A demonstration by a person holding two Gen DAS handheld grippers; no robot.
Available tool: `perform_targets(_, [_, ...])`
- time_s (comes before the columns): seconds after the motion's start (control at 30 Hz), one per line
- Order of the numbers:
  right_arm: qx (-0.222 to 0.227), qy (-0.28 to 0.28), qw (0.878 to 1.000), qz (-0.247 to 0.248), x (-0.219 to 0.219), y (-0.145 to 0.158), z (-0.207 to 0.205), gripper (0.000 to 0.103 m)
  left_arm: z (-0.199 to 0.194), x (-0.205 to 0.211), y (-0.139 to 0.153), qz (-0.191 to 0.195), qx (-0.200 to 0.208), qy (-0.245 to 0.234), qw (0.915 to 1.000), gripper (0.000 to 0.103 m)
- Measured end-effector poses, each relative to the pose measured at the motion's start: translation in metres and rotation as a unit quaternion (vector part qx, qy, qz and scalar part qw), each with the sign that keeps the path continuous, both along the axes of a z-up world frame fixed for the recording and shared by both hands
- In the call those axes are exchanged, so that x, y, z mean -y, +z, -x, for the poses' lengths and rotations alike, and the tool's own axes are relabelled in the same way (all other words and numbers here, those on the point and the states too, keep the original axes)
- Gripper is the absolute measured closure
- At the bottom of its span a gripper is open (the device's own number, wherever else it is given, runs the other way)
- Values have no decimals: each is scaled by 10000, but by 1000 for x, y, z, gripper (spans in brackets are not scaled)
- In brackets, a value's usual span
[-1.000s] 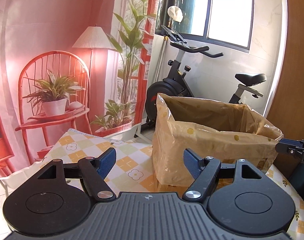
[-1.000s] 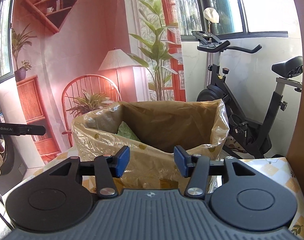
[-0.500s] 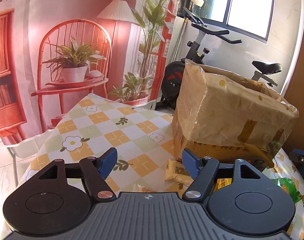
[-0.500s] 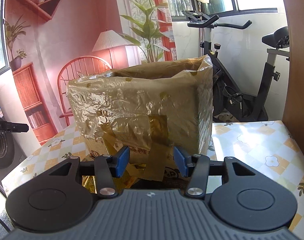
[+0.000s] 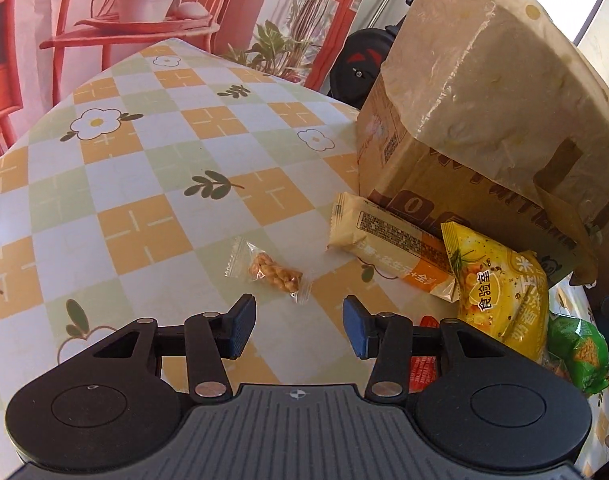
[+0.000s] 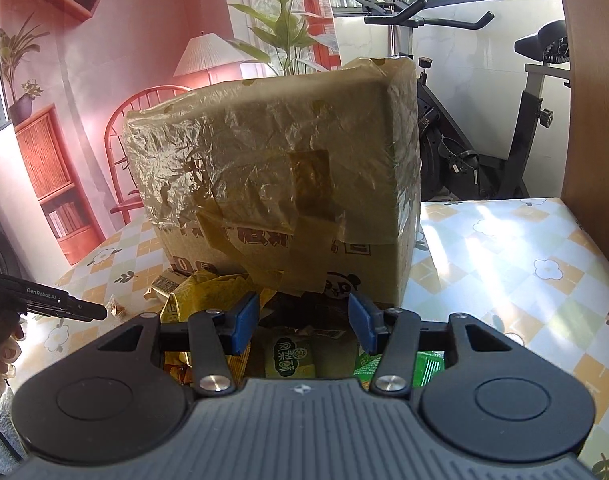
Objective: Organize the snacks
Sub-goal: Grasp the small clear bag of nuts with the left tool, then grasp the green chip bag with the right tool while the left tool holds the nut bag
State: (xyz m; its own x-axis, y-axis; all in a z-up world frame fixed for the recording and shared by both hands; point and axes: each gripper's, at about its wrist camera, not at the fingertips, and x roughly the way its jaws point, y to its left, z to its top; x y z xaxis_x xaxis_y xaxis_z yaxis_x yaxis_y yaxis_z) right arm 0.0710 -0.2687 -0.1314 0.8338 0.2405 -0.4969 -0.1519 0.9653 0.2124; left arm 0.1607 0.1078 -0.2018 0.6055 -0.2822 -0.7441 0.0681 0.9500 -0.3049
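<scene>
A cardboard box [image 5: 484, 120] lined with a tan plastic bag stands on the checked tablecloth [image 5: 164, 168]. A small clear packet of nuts [image 5: 273, 271] lies just beyond my left gripper [image 5: 298, 320], whose jaws are closing with nothing between them. Right of it lie a cream-and-orange wrapped bar [image 5: 392, 246], a yellow snack bag [image 5: 500, 292] and a green packet [image 5: 580, 350]. In the right wrist view the box [image 6: 280, 176] fills the middle. My right gripper [image 6: 302, 320] hovers open over a green-labelled packet [image 6: 290, 354] and yellow wrappers [image 6: 200, 292] at the box's foot.
A red packet [image 5: 422, 364] shows under the left gripper's right finger. The left gripper's tip [image 6: 56, 302] and a hand [image 6: 0, 344] enter the right wrist view at the left edge. An exercise bike [image 6: 484, 128] stands behind the table. Bare tablecloth [image 6: 524, 260] lies right of the box.
Both grippers have dropped from box-rim height toward the table. The left one tilted down to the snacks and its jaws narrowed. The box interior is out of sight now.
</scene>
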Motion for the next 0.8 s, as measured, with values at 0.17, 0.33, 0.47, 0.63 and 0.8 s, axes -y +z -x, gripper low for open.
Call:
perform_targets(0.17, [-55,-101,9999,0,4,-3,-1,50,-17,-1,-9,100,35,472,9988,53])
perform_targets(0.33, [-72,-148,9999,-37,5,-5,0,50,-34,11,-8,-125,112,432,9989,53])
perform_targets(0.47, [-128,-222,9996,-68,5,-10,1,50,-32,26,-10,-643,297,323,9970,64])
perform_targets(0.63, [-198,-298,9993,-90,6,-18,4,50,-24,35,-11,-1269,529,313,9900,85])
perform_targets(0.8, [-264,-362,9990,-9,6,-25,8,50,-18,30,-8,-1134,547,319,9915,85])
